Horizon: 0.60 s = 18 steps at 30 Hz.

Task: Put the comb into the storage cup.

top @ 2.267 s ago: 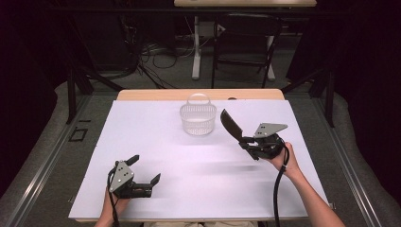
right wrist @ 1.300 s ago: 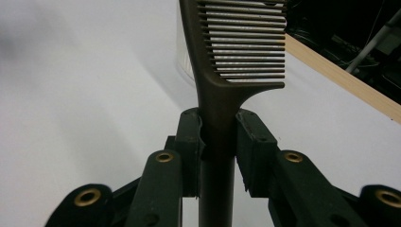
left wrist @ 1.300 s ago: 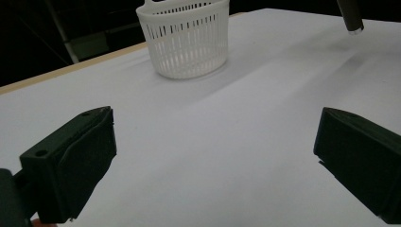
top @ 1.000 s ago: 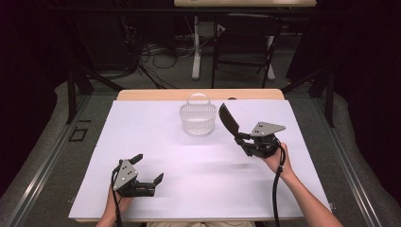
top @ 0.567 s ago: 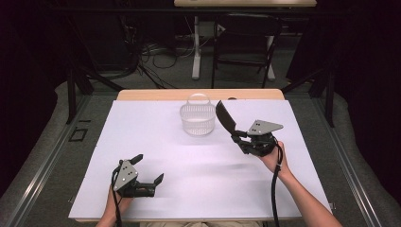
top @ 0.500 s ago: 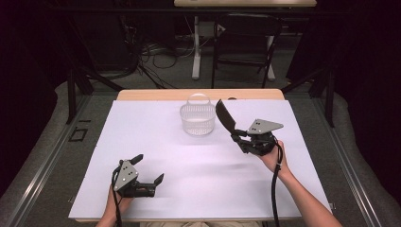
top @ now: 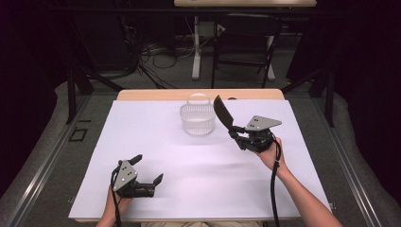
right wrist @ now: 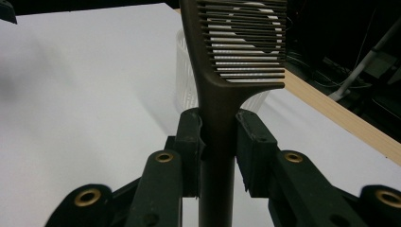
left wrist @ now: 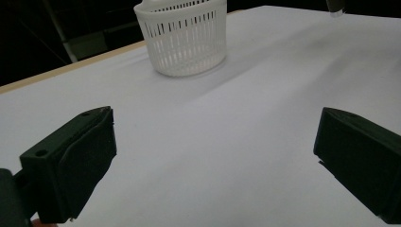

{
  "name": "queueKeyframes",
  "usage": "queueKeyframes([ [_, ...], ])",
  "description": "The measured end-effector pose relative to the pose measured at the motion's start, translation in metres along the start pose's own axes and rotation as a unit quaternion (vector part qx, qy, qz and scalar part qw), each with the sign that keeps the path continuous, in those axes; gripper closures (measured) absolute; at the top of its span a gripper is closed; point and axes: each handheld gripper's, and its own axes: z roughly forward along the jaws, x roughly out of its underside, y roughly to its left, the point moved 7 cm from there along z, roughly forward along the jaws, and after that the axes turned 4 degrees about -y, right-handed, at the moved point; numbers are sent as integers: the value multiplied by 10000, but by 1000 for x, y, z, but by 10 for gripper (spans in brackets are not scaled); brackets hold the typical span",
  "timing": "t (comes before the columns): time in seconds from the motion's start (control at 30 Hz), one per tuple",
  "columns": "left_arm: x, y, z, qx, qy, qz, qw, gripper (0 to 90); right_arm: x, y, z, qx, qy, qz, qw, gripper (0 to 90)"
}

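A dark brown comb (right wrist: pixel 236 52) (top: pixel 222 111) is clamped by its handle in my right gripper (right wrist: pixel 219 142) (top: pixel 242 133). Its toothed head points up and toward the white slatted basket (top: pixel 197 118) (right wrist: pixel 187 90), just right of the basket's rim and raised off the table. The basket stands at the far middle of the white sheet (top: pixel 189 156) and I cannot see anything inside it. My left gripper (top: pixel 147 171) (left wrist: pixel 213 156) rests low near the front left of the table, jaws wide apart with nothing between them; the basket (left wrist: pixel 182 35) lies ahead of it.
The table's wooden far edge (top: pixel 198 94) runs just behind the basket. Beyond it are a chair (top: pixel 246 42), table legs and floor cables. Black curtains close both sides.
My right gripper has carried the comb left and farther away, toward the basket. The left gripper shifted slightly forward and right early on, then stayed put.
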Motion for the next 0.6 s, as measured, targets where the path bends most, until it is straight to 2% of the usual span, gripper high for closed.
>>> queueKeyframes([
  [0.2, 1, 0, 0, -2, 39, 8, 10000, 2, -5, 0, 5, -19, 27, 1, 10000, 727],
  [0.37, -1, 2, -2, -58, -23, -18, 10000, 3, -10, -2, 10, -14, -13, 25, 10000, 728],
  [0.6, 0, 1, 0, -19, 9, -22, 10000, 3, -16, -4, 14, -19, -57, 57, 10000, 727],
])
